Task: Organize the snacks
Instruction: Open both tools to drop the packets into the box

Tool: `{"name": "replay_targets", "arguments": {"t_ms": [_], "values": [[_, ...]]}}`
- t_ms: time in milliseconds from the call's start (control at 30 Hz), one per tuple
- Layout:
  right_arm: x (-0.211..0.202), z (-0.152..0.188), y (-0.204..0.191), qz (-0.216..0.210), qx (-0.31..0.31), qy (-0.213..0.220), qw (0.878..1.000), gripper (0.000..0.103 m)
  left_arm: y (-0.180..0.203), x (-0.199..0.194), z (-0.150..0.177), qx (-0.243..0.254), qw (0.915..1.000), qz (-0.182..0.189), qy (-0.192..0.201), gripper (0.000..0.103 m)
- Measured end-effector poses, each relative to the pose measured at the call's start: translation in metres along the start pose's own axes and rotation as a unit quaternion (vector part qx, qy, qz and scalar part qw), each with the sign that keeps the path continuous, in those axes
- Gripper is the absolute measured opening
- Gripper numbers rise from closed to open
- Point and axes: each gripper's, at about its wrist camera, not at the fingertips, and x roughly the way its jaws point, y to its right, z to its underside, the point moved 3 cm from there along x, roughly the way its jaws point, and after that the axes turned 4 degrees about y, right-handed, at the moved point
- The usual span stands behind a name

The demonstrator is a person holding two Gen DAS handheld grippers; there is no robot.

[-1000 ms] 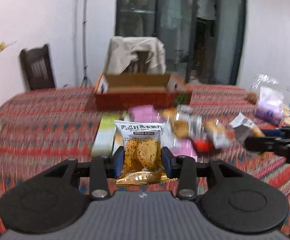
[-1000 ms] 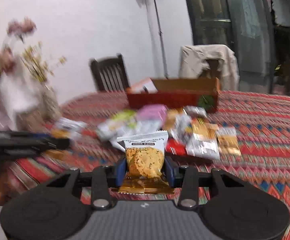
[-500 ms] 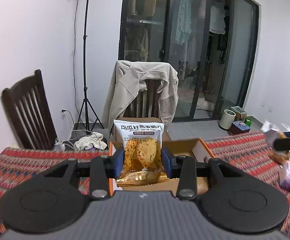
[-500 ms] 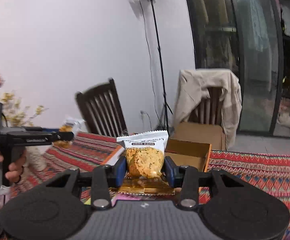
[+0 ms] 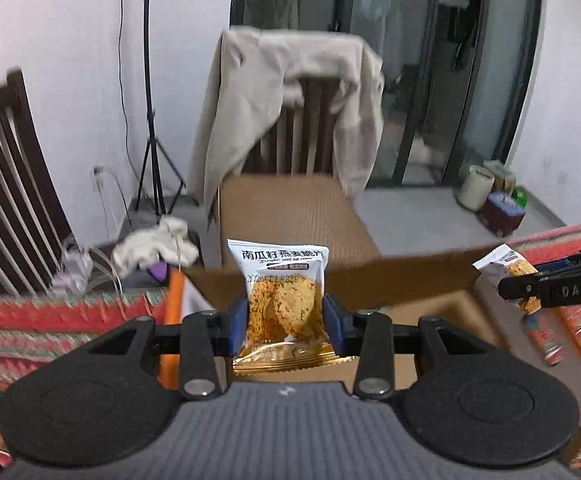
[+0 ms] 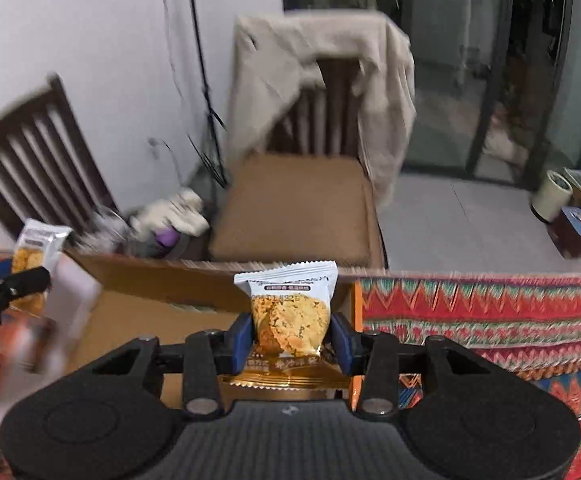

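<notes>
Each tool, left (image 5: 285, 322) and right (image 6: 290, 338), clamped a cookie packet (image 5: 281, 300) upright above the cardboard box (image 5: 430, 320) beneath, likely for dropping in.

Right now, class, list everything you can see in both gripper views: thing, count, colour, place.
Cookie packets: two, white and gold; left packet, right packet, one in each gripper.
Cardboard box: one, brown, open, on the table under both grippers.
Tablecloth: one, red patterned, on the table.
Chairs: two, dark wood; one at left, one behind the box.
Jacket: one, beige, draped over the far chair.
Tripod: one, black, by the wall.
Left gripper: black, closed on its packet.
Right gripper: black, closed on its packet.
</notes>
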Motion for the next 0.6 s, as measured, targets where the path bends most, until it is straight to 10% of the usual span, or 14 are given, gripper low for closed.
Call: {"name": "replay_targets", "arguments": {"t_ms": [333,600], "values": [[0.040,0.033,-0.026,0.037,-0.093,0.029,0.995,0.052,-0.020,0.005,0.015,-0.047,0.9986,-0.008,-0.023,0.068],[-0.016,0.019,-0.022,0.003,-0.058,0.052,0.997,0.071,-0.025,-0.044,-0.007,-0.111,0.9938,-0.008,-0.001,0.073]]}}
